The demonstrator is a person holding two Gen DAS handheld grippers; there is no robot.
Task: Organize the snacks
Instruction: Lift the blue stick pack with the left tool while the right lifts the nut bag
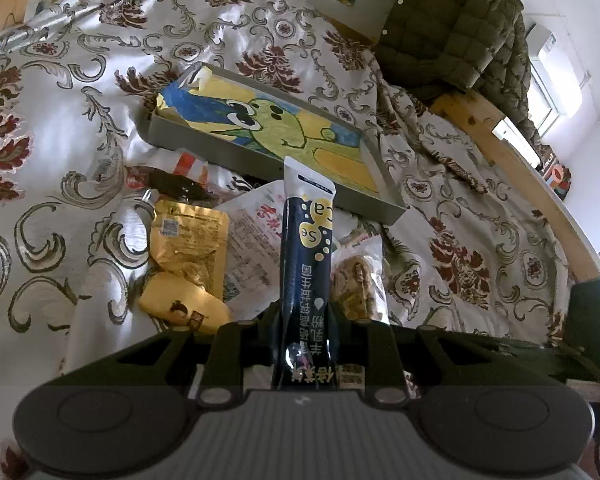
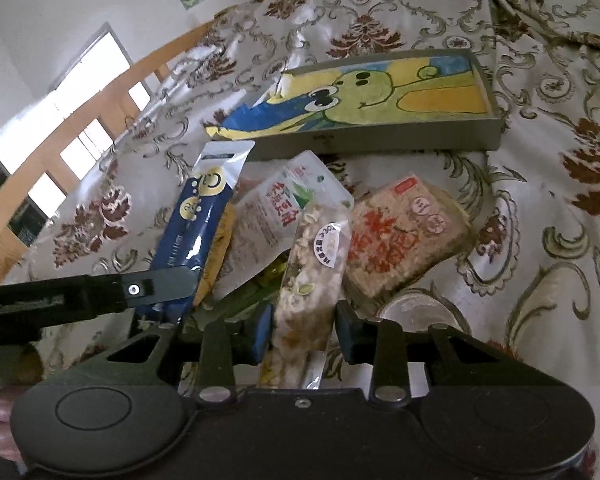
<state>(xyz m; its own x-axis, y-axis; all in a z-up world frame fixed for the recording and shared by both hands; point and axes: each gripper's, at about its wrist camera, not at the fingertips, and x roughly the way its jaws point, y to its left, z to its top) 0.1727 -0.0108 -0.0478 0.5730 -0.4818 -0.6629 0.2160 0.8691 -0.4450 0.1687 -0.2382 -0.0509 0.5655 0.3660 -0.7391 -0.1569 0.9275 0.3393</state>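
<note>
The left tool (image 1: 306, 332) is clamped on a dark blue stick sachet (image 1: 306, 256) lifted off the bed's snack pile toward the shallow grey tray (image 1: 384, 204), while the right tool (image 2: 302, 332), part-open, seems just to pinch a clear-wrapped cereal bar (image 2: 314, 280)

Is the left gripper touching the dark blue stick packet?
Touching. The left wrist view shows the left gripper with its jaws shut on the lower end of the dark blue stick packet, which stands up between them.
</note>
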